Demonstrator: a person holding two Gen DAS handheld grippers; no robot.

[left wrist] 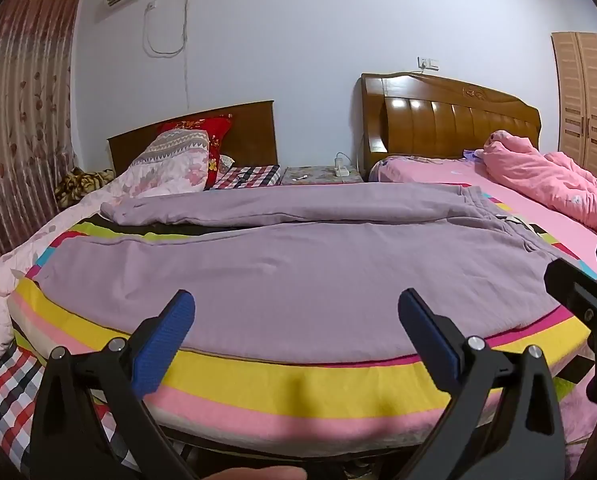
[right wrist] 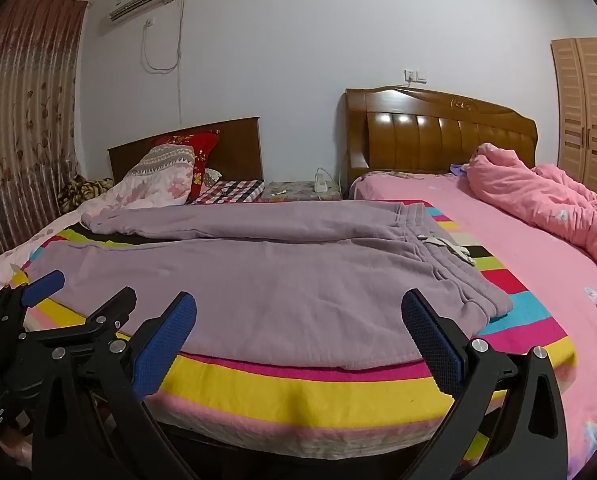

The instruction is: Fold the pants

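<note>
The purple pants lie spread flat on a striped blanket that covers the foot of the bed. Their waistband points toward the pink sheet, and the two legs run away from it toward the floral quilt. The leg nearer the blanket's yellow stripe lies broad and smooth; the far leg is creased, and its cuff rests near the quilt. A pale drawstring lies on the waistband.

The left claw hangs over the blanket's front edge, its blue pads spread wide and holding nothing, just short of the pants' near hem. The right claw is likewise wide and holds nothing, beside the waistband end of the pants. Each claw shows at the edge of the other's view.

Behind the pants, a wooden headboard stands against the wall, with a bunched pink duvet beside it and a small nightstand between the two beds.
</note>
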